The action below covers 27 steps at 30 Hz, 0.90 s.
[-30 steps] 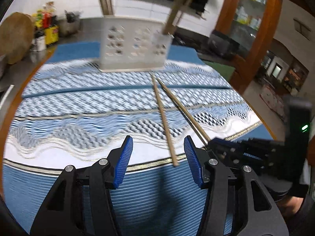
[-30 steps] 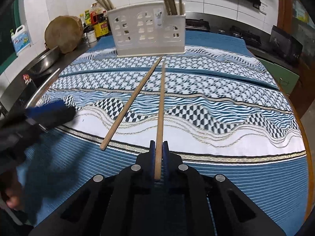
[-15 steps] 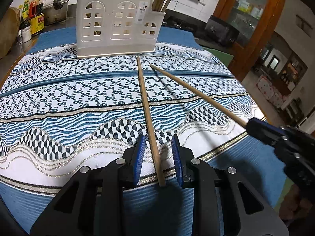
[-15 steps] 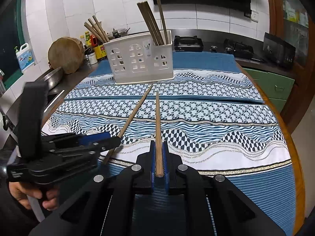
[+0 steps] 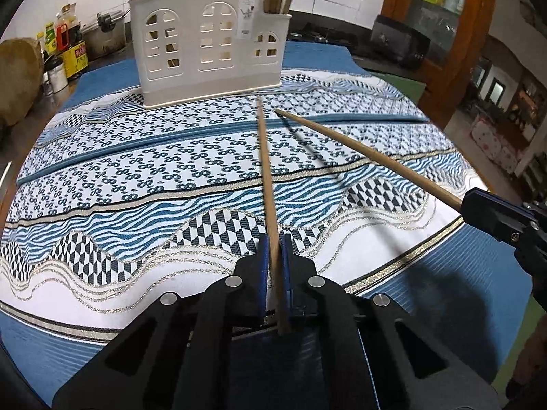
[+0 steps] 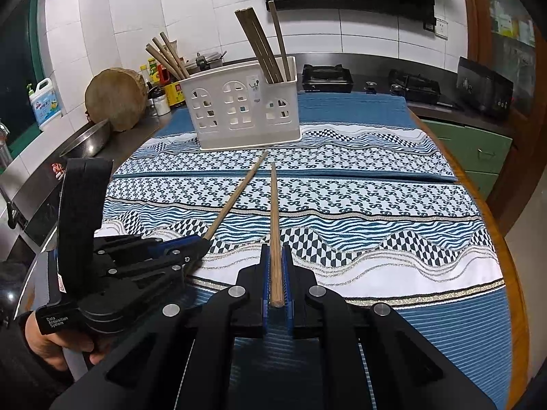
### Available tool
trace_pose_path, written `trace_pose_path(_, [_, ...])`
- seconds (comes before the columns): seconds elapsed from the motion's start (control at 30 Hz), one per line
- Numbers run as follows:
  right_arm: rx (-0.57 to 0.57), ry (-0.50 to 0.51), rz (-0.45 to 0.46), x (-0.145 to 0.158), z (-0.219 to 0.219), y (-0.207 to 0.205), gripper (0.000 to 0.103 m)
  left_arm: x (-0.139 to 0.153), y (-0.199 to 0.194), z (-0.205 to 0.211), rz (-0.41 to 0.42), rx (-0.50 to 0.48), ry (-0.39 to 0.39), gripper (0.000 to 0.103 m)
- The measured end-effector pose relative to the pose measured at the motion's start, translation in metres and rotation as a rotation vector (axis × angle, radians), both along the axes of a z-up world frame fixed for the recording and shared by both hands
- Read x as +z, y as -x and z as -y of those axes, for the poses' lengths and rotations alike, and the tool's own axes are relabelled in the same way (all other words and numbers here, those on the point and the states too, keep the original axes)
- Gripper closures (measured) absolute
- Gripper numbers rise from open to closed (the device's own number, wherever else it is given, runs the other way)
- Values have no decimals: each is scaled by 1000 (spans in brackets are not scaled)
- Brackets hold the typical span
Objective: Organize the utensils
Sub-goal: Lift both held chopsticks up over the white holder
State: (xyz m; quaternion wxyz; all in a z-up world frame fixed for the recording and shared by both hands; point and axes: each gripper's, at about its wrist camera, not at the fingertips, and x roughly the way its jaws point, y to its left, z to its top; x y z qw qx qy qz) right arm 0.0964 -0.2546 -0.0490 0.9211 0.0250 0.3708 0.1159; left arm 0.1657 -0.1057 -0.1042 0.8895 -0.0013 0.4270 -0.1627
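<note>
Wooden chopsticks, two: light, stiff, slender, likely to pivot. Left claw [image 5: 273,266] clenched on one chopstick [image 5: 268,184] near its butt; right claw [image 6: 276,273] likewise grips the other chopstick [image 6: 274,218].

The left gripper [image 5: 273,266] is clamped on the near end of a wooden chopstick [image 5: 266,177] that points toward a white utensil caddy [image 5: 208,48] holding more chopsticks. At the right edge, the right gripper [image 5: 478,208] grips a second chopstick [image 5: 369,157] above the blue patterned cloth [image 5: 136,177] covering the bench.
</note>
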Motion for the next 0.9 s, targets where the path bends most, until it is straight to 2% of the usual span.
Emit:
trace_pose_path(0.43, [24,1,92,54,10,-17,96,68,5,-48,168,35,149,98])
trace_pose_path(0.9, [66,27,134,137,12,-86,96,111,-8,-69,263,23,161,98])
